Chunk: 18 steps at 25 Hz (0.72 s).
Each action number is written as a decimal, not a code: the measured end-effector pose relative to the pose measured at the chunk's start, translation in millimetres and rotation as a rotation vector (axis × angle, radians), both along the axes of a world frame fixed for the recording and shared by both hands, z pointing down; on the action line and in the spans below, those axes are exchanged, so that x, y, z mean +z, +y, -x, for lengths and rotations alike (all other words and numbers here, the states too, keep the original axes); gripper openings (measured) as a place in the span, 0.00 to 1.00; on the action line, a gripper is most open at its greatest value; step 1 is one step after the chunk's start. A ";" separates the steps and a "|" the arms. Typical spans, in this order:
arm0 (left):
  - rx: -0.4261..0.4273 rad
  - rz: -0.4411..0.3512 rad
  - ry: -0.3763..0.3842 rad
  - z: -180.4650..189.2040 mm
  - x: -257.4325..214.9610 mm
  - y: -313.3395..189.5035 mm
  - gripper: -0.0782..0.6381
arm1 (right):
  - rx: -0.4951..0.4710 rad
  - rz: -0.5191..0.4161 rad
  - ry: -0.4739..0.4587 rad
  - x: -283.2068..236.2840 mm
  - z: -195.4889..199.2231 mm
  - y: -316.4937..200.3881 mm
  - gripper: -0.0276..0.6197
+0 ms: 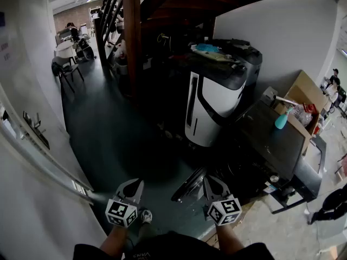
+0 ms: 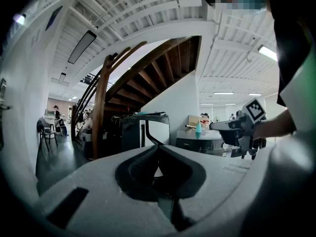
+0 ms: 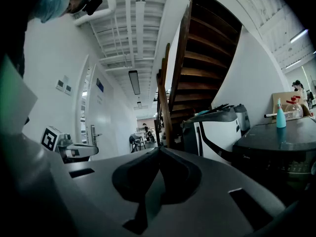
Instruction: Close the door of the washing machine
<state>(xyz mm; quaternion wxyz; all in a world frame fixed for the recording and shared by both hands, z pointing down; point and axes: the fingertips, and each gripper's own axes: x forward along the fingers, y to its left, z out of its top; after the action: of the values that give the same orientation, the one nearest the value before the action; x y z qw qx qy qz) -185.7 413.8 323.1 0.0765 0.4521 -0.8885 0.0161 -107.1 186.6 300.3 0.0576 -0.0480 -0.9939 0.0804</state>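
The washing machine is a dark front-loader at the right, against the white wall. Its round door stands swung open towards me, seen nearly edge-on. My right gripper is shut and empty, with its tips just right of the door's edge; whether they touch I cannot tell. My left gripper is shut and empty too, over the floor well left of the door. In the right gripper view the shut jaws point past the machine's dark top. The left gripper view shows the machine far off.
A white and black appliance stands beside the machine, under a wooden staircase. A teal spray bottle and a cardboard box sit on and behind the machine. A white wall with a handrail runs along the left. The dark floor stretches ahead.
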 end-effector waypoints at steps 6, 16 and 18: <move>0.087 -0.036 0.028 27.9 7.8 -25.4 0.21 | 0.053 0.040 -0.005 11.5 20.6 -13.8 0.11; 0.381 0.052 0.162 100.7 57.7 -79.3 0.35 | 0.273 0.076 0.061 34.0 50.5 -30.4 0.28; 0.461 0.073 0.172 111.4 68.5 -95.5 0.37 | 0.334 0.082 0.068 39.8 52.7 -35.7 0.29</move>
<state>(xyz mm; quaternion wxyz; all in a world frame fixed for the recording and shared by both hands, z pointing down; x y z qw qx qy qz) -297.1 318.3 391.6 0.1623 0.6394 -0.7511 0.0266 -159.8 150.9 340.1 0.0751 0.1181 -0.9814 0.1311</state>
